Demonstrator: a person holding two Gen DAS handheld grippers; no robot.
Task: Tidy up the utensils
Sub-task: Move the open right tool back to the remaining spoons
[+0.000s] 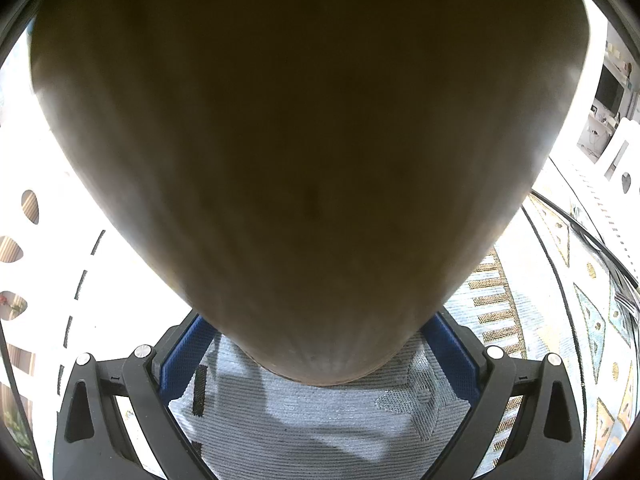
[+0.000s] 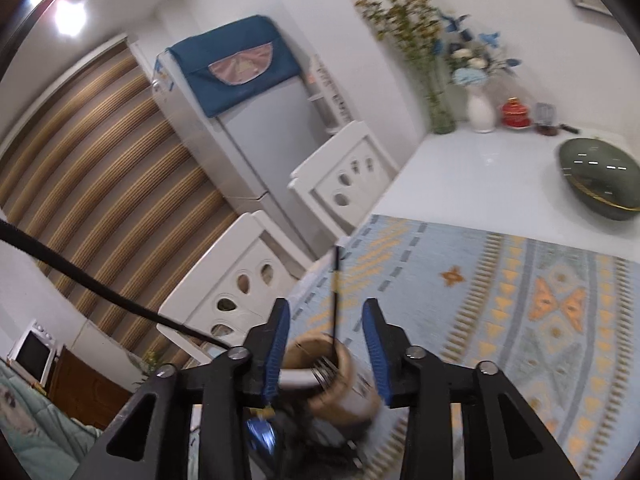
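Left gripper (image 1: 320, 360) fingers clamp the wooden holder (image 1: 304, 140) on the tabletop mat (image 1: 320, 432). Right gripper (image 2: 326, 344) fingers apart, empty; chopstick (image 2: 337, 292) stands in the holder. Risk: careless retreat snags chopstick, tips holder.

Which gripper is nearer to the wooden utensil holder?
Left. The left gripper has the wooden utensil holder between its blue pads, filling its camera's view. The right gripper is open above the holder, clear of its rim.
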